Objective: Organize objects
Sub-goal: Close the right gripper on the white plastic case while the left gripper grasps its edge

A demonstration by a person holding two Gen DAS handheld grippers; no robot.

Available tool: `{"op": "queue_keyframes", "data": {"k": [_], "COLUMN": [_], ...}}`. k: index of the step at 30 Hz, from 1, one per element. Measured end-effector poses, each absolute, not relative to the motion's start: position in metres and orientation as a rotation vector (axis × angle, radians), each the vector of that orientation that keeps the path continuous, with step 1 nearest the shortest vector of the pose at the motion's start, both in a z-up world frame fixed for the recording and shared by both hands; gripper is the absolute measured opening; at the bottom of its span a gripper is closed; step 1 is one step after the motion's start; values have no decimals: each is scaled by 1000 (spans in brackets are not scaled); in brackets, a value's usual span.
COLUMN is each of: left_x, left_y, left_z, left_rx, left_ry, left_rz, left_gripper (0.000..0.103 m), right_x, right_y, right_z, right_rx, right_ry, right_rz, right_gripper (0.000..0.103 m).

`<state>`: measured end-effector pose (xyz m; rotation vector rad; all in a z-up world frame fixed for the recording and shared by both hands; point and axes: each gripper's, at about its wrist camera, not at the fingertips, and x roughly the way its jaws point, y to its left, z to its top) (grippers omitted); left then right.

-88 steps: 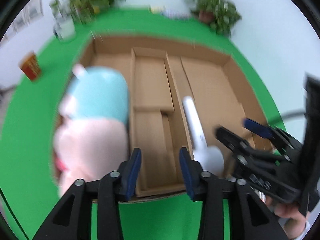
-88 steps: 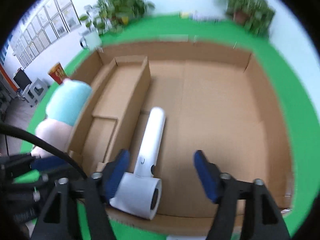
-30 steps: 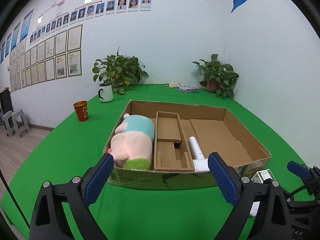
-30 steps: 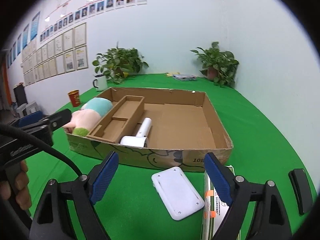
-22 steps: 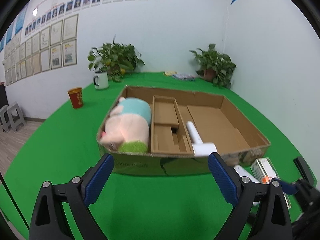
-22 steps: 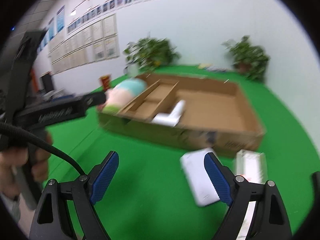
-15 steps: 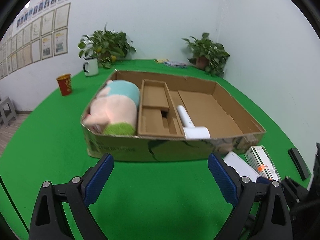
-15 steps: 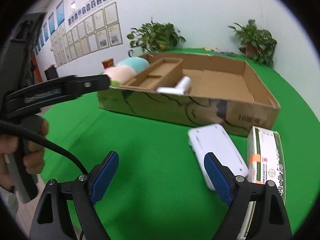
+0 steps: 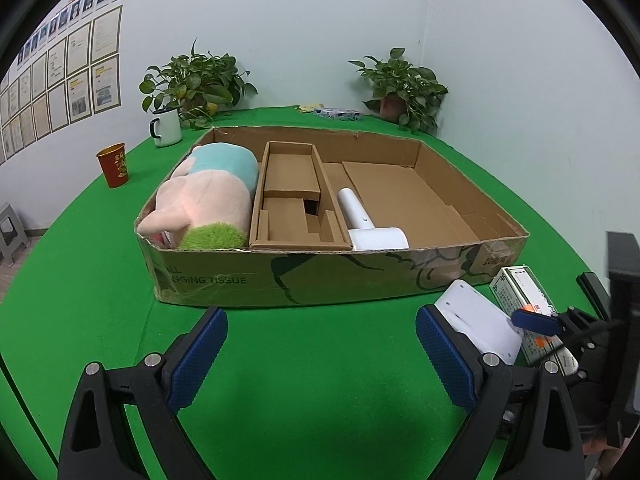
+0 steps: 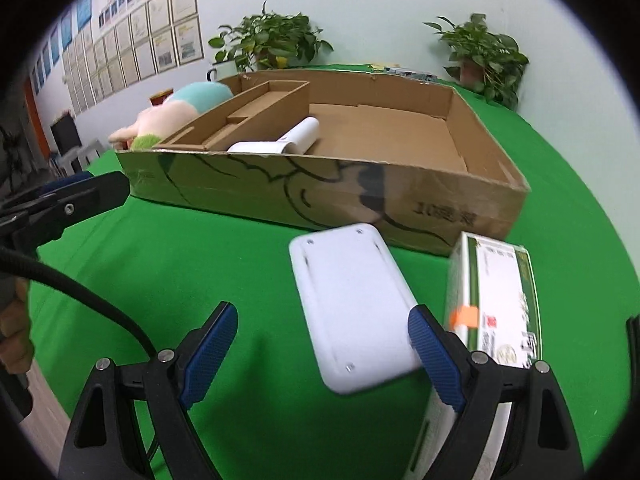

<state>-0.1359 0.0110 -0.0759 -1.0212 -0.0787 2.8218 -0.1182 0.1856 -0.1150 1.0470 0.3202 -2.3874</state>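
Matt corrugated cardboard box [image 9: 280, 280], fuzzy plush toy [image 9: 208, 196], smooth white plastic case [image 10: 352, 304]

The box's front wall [image 9: 280, 276] hides the low part of the plush toy [image 9: 204, 200]. The right gripper [image 10: 322, 354] covers a corner of the white case [image 10: 352, 300]. The green carton's [image 10: 496, 300] small print is blurry.

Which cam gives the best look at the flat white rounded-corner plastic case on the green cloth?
Right wrist. The flat white rounded-corner plastic case lies close and nearly whole there, screw holes visible, its near corner behind the open right tool. In the left wrist view the case is small, at the right edge, partly hidden by tool fingers.
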Motion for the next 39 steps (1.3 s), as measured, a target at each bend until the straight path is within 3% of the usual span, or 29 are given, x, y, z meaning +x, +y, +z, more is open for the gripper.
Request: {"op": "queue_keyframes", "data": {"k": [7,16,19,22,28,39], "left_x": [-135,-138,-142,-152,-170,-187], "left_y": [-1,-6,-4,2,20,35], "left_z": [-75,-83,-88,-99,-122,-144], "left_rx": [-1033,-1088,-1119,-1180,-1275,-1373], "left_ry": [-79,-150,-188,-238,-363,-530], "left_rz": [2829,2758,2694,2585,2383,2136], "left_gripper": [96,96,96,96,96,77], "right_x": [-148,-141,-118,-97,-101,-101], "right_y": [178,186,183,184,181,186], "right_z": [-121,-125,-118,-110,-112,-126], "right_rx": [1185,1282,1273,1191,1180,1252], "right_ry": [355,274,181,135,158,60], "right_rz": [-2412,-2389,-2308,-2300,-2320,-2255], "right_gripper": [87,66,66,84,84,82]}}
